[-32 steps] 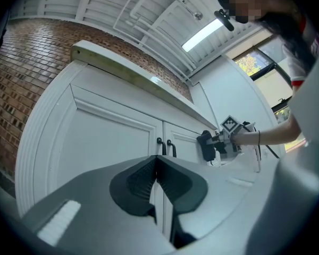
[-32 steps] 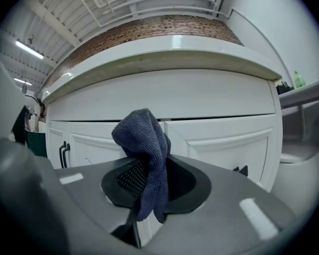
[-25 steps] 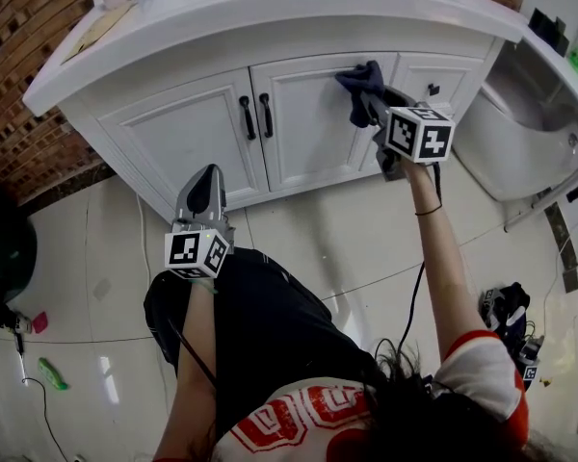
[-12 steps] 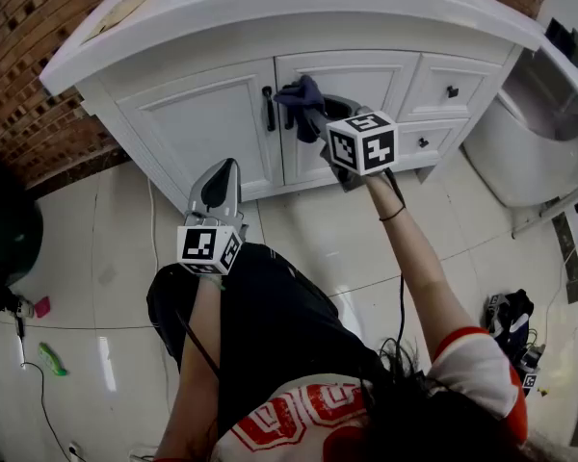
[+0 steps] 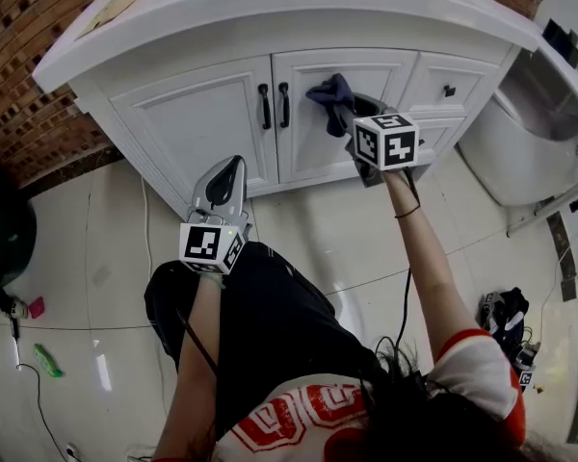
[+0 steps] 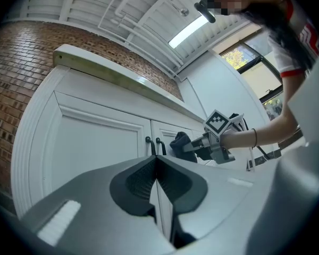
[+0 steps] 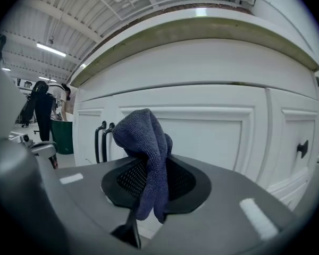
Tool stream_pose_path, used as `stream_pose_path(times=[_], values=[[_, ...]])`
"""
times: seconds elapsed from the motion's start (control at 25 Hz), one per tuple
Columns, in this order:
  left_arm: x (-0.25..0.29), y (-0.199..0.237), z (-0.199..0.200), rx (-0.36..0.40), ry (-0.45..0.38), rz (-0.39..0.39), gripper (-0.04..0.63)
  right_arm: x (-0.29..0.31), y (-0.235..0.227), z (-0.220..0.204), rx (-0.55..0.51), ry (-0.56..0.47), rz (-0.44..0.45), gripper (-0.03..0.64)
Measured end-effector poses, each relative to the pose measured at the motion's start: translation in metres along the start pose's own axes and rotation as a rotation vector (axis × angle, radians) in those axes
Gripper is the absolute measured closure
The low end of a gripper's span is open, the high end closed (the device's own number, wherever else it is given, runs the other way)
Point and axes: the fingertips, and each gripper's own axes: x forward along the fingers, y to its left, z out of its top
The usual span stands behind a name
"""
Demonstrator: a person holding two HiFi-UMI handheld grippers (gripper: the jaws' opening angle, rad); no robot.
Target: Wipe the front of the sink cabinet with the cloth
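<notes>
The white sink cabinet (image 5: 212,123) fills the top of the head view, with two doors and black handles (image 5: 274,105). My right gripper (image 5: 345,112) is shut on a dark blue cloth (image 5: 331,94) held against the right door (image 5: 318,138), just right of the handles. In the right gripper view the cloth (image 7: 147,147) bunches out between the jaws in front of the door panel (image 7: 212,137). My left gripper (image 5: 223,174) hangs low in front of the left door, shut and empty; its view shows the closed jaws pointing at the handles (image 6: 153,145).
Two small drawers with black knobs (image 5: 449,91) sit right of the doors. A white toilet (image 5: 520,133) stands at the right, a brick wall (image 5: 19,75) at the left. A green item (image 5: 46,359) and a cable lie on the tiled floor.
My right gripper swept the cloth left across the right door to the handles, then back a little to the right. The left gripper stayed nearly still.
</notes>
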Motion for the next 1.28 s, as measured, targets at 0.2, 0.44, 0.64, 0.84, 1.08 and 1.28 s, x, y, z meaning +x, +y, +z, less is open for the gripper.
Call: stream_pose_path(times=[0.2,0.44,0.64,0.84,1.08,1.28], values=[[0.000,0.003,-0.001,-0.011,0.000,0.010,0.595,-0.018,-0.051,-0.006,0.021,0.008,-0.097,0.535],[-0.003,0.009,-0.001,-0.036,-0.003,0.037,0.595,-0.043,-0.109,-0.021,0.059,0.027,-0.220,0.535],[-0.004,0.015,-0.002,-0.058,-0.006,0.060,0.595,-0.057,-0.143,-0.039,0.101,0.049,-0.289,0.535],[-0.005,0.021,-0.004,-0.083,-0.009,0.081,0.595,-0.055,-0.126,-0.053,0.149,0.045,-0.250,0.535],[-0.004,0.023,-0.005,-0.089,-0.011,0.090,0.595,-0.012,-0.020,-0.059,0.088,0.063,-0.019,0.535],[-0.004,0.024,-0.006,-0.086,-0.008,0.095,0.595,0.021,0.048,-0.066,0.090,0.076,0.096,0.535]])
